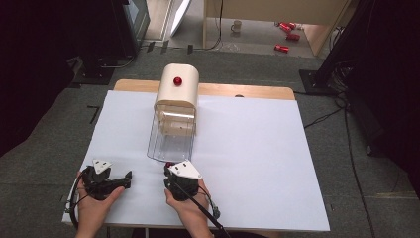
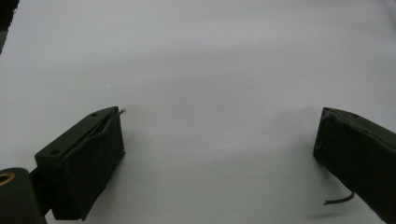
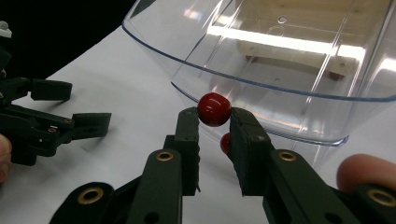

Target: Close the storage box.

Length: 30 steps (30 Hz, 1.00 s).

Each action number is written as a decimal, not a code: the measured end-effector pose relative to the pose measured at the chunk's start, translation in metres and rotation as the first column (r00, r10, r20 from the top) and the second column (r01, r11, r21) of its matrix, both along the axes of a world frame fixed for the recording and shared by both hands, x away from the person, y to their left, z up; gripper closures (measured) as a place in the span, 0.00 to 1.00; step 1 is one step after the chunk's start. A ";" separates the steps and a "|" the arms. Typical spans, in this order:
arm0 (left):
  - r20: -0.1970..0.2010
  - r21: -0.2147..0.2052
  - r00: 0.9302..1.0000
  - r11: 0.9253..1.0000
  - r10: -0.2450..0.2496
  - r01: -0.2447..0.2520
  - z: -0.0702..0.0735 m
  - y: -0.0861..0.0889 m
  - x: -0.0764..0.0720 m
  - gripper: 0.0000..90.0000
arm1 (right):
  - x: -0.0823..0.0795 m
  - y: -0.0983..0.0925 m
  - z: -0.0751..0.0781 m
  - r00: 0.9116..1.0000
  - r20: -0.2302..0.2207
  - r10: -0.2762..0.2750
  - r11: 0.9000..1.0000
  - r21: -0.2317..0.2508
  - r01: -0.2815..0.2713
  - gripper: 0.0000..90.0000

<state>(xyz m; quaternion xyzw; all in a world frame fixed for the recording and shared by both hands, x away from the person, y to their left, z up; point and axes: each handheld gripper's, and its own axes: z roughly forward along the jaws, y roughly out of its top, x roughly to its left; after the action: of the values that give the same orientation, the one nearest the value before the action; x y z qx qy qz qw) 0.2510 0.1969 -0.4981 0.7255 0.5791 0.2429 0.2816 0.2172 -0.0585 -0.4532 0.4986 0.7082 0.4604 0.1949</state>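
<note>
Right gripper holding the red knob at the clear lid

The left gripper (image 1: 130, 177) rests on the white sheet (image 1: 257, 163), jaws apart and empty. The right gripper (image 3: 214, 122) clamps the red knob (image 3: 214, 109) of the clear lid (image 3: 280, 70), presumably to slide it.

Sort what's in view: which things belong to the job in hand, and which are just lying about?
Part of the job:
- clear plastic flap of the cream wooden box
- red round knob on that flap, clamped in the right gripper
- left gripper, open, resting nearby

Just lying about:
- red cans on the floor
- white mug
</note>
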 end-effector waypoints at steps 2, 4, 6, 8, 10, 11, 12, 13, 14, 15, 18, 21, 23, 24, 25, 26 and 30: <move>0.000 0.000 1.000 1.000 0.000 0.000 0.000 0.000 0.000 0.02 | 0.000 0.000 0.000 1.000 0.002 0.000 1.000 0.001 0.000 0.83; 0.000 0.000 1.000 1.000 0.000 0.000 0.000 0.000 0.000 0.02 | 0.000 0.000 0.000 1.000 0.003 0.000 1.000 0.001 0.000 0.83; 0.000 0.000 1.000 1.000 0.000 0.000 0.000 0.000 0.000 0.02 | -0.001 0.000 0.001 1.000 0.004 -0.001 1.000 0.001 0.001 0.83; 0.000 0.000 1.000 1.000 0.000 0.000 0.000 0.000 0.000 0.02 | -0.001 0.000 0.002 1.000 0.008 0.000 1.000 0.001 0.000 0.83; 0.000 0.000 1.000 1.000 0.000 0.000 0.000 0.000 0.000 0.02 | -0.001 0.000 0.004 1.000 0.011 -0.002 1.000 0.003 0.002 0.83; 0.000 -0.001 1.000 1.000 0.000 0.000 0.000 0.000 0.000 0.02 | -0.002 0.000 0.005 1.000 0.016 -0.001 1.000 0.003 0.001 0.83; 0.000 0.000 1.000 1.000 0.000 0.000 0.000 0.000 0.000 0.02 | -0.002 0.000 0.007 1.000 0.014 -0.001 1.000 0.003 0.001 0.83; 0.000 -0.001 1.000 1.000 0.000 0.000 0.000 0.000 0.000 0.02 | -0.002 0.000 0.008 1.000 0.017 -0.001 1.000 0.002 0.001 0.83; 0.000 0.000 1.000 1.000 0.000 0.000 0.000 0.000 0.000 0.02 | -0.002 0.000 0.010 1.000 0.016 -0.001 1.000 0.002 0.001 0.83; 0.000 -0.001 1.000 1.000 0.000 0.000 0.000 0.000 0.000 0.02 | -0.002 0.000 0.011 1.000 0.017 -0.002 1.000 -0.001 0.002 0.83; 0.000 -0.001 1.000 1.000 0.000 0.000 0.000 0.000 0.000 0.02 | -0.002 0.000 0.015 1.000 0.022 -0.002 1.000 -0.001 0.002 0.83; 0.000 0.000 1.000 1.000 0.000 0.000 0.000 0.000 0.000 0.02 | -0.001 -0.001 0.018 1.000 0.025 -0.003 1.000 -0.001 0.003 0.83; 0.000 -0.001 1.000 1.000 0.000 0.000 0.000 0.000 0.000 0.02 | 0.001 -0.002 0.020 1.000 0.027 -0.003 1.000 -0.001 0.003 0.83; 0.000 -0.001 1.000 1.000 0.000 0.000 0.000 0.000 0.000 0.02 | 0.001 -0.002 0.021 1.000 0.029 -0.004 1.000 0.001 0.004 0.83; 0.000 -0.001 1.000 1.000 0.000 0.000 0.000 0.000 0.000 0.02 | 0.002 -0.002 0.022 1.000 0.028 -0.005 1.000 0.003 0.005 0.83; 0.000 -0.001 1.000 1.000 0.000 0.000 0.000 0.000 0.000 0.02 | 0.003 -0.003 0.023 0.999 0.032 -0.003 1.000 0.002 0.003 0.83; -0.001 0.000 1.000 1.000 0.000 0.000 0.000 0.000 0.000 0.02 | 0.007 -0.003 0.028 0.999 0.037 -0.004 1.000 0.006 0.004 0.83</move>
<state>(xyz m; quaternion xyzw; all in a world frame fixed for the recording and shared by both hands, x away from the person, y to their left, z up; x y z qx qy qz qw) 0.2510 0.1969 -0.4981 0.7256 0.5792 0.2424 0.2815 0.2242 -0.0619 -0.4248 0.4921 0.7019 0.4713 0.2074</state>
